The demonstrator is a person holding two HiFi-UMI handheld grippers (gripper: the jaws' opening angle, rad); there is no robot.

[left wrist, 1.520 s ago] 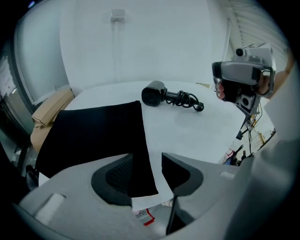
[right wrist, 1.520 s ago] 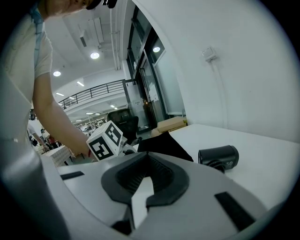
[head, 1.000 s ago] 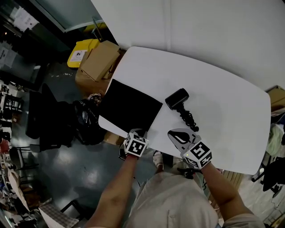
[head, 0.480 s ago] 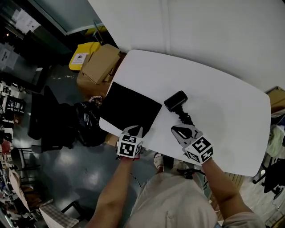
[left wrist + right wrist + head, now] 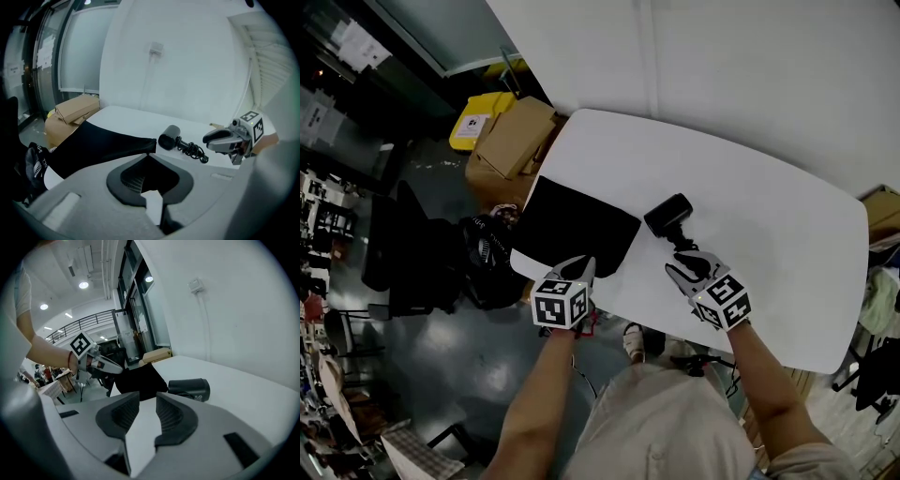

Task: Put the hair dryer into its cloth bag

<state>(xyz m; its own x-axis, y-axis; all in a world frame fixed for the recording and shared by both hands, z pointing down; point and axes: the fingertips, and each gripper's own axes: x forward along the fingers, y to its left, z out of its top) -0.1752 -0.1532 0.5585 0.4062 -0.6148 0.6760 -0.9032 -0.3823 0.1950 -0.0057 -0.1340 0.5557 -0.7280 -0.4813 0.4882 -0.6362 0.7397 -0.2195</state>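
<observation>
Pinches the near corner of the cloth bag (image 5: 577, 225) in the clenched left tool (image 5: 584, 265). Holds the right tool (image 5: 687, 265) released, jaws just opening with nothing between them. Finds the hair dryer (image 5: 670, 214) lying on the counter (image 5: 769, 216) just ahead of the right tool, beside the bag.

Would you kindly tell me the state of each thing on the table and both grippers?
cloth bag: flat on the table, near edge pinched.
hair dryer: lying on the table, outside the cloth bag.
left gripper: shut on the cloth bag's edge.
right gripper: open, just been opening, nothing between its fingers.
</observation>
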